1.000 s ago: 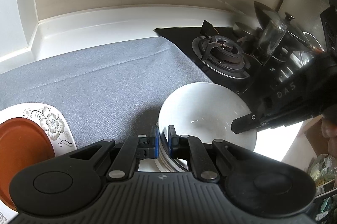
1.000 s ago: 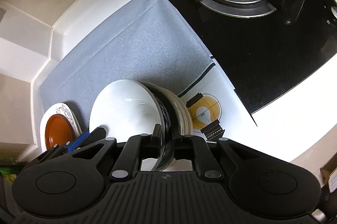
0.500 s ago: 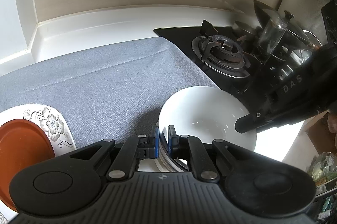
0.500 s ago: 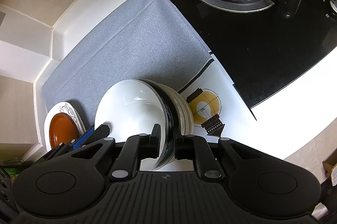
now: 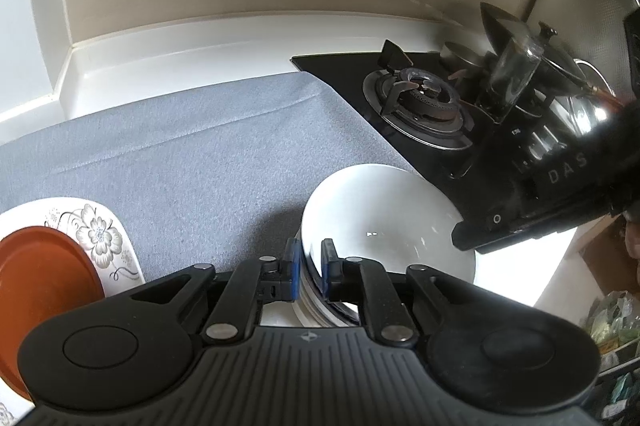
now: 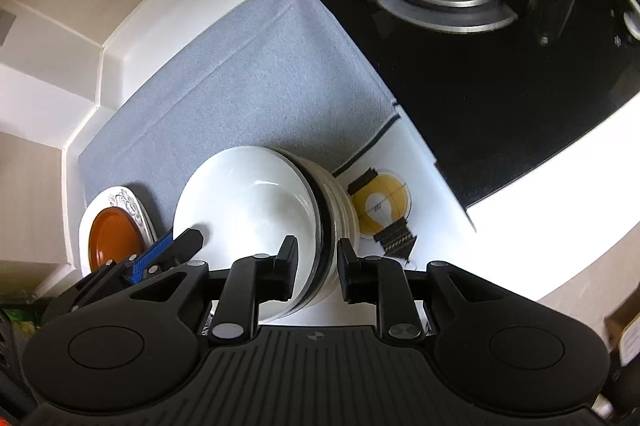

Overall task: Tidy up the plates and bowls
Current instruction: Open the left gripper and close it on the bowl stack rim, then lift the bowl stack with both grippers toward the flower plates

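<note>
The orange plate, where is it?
The orange plate sits on top of the flowery plate, at the left in both views. It is on the grey mat, left of the white bowl stack.

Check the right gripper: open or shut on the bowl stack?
Open. The right gripper straddles the rim of the bowl stack, with visible gaps between its jaws and the rim.

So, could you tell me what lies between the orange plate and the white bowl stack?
Only bare grey mat separates orange plate from bowl stack, per left wrist view.
</note>
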`<state>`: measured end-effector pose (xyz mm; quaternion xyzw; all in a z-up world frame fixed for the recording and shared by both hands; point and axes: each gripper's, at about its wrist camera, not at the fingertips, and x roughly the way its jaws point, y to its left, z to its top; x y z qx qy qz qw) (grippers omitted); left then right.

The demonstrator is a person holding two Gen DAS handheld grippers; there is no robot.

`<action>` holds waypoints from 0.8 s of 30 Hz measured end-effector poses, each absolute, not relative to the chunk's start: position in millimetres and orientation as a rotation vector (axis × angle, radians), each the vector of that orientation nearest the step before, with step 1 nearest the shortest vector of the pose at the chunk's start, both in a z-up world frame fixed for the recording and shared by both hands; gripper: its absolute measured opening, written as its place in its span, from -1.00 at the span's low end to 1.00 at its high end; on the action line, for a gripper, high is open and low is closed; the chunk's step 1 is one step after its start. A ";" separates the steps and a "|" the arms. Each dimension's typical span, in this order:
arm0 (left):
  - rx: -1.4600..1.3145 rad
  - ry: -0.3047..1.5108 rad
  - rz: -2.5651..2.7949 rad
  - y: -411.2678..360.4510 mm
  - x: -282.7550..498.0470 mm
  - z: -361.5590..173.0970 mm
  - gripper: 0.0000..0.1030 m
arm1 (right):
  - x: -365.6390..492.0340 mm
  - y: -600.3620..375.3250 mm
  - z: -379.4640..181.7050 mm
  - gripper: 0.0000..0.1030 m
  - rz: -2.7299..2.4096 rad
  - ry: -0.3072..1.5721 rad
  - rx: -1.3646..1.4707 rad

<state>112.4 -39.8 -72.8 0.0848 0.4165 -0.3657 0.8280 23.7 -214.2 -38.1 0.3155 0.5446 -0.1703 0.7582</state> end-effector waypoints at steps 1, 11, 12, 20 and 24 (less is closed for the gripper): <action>0.172 0.883 -0.773 -37.6 113.1 -72.1 -0.66 | 23.4 -212.7 -36.8 -0.51 -0.362 1.176 0.666; -0.024 1.003 -0.686 -20.7 120.2 -73.2 -0.13 | 25.1 -215.9 -40.7 -0.04 -0.264 1.112 0.475; -0.047 1.028 -0.676 -20.3 122.3 -75.3 -0.10 | 27.6 -218.1 -43.0 -0.02 -0.247 1.115 0.474; -0.171 1.157 -0.556 -24.1 122.5 -91.3 -0.06 | 51.6 -228.2 -72.0 0.04 -0.134 1.212 0.484; -0.226 1.196 -0.485 -29.0 118.6 -98.5 -0.04 | 62.5 -232.6 -84.6 0.04 -0.080 1.270 0.464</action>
